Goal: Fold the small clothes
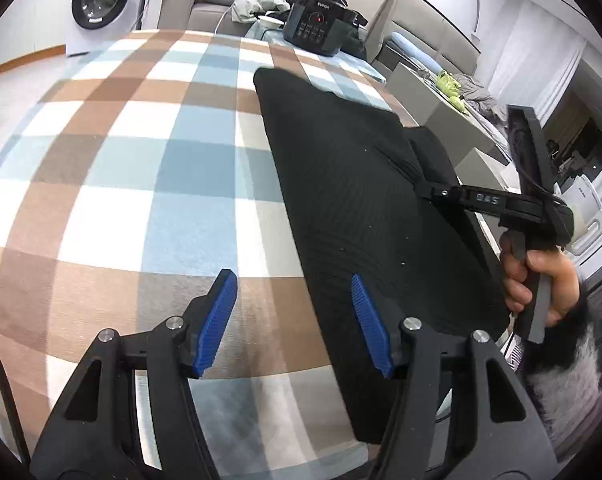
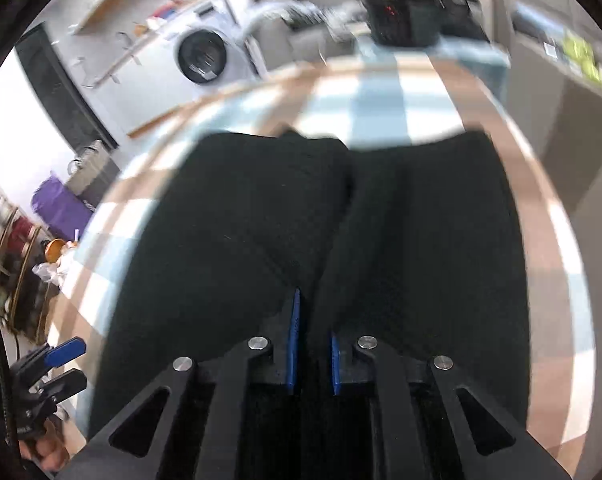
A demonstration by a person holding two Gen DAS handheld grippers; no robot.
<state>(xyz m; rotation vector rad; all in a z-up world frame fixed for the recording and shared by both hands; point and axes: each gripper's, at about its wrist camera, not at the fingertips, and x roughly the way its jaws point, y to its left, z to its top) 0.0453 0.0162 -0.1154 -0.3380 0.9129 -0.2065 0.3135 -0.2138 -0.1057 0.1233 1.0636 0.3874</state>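
Nearest my left gripper (image 1: 293, 320) the two blue pads (image 1: 219, 320) stand apart with nothing between them; the one black garment (image 1: 357, 184) lies on the checked cloth (image 1: 113, 168), its near left edge just under my right-hand pad. My right gripper (image 2: 313, 344) is pinched onto a raised fold of that same garment — black fabric fills the narrow gap between its pads, though the view is blurred. From the left camera I see the person's hand (image 1: 541, 280) gripping that tool's handle. Farther off sit one dark appliance (image 1: 321, 24) and one washing machine (image 1: 101, 0).
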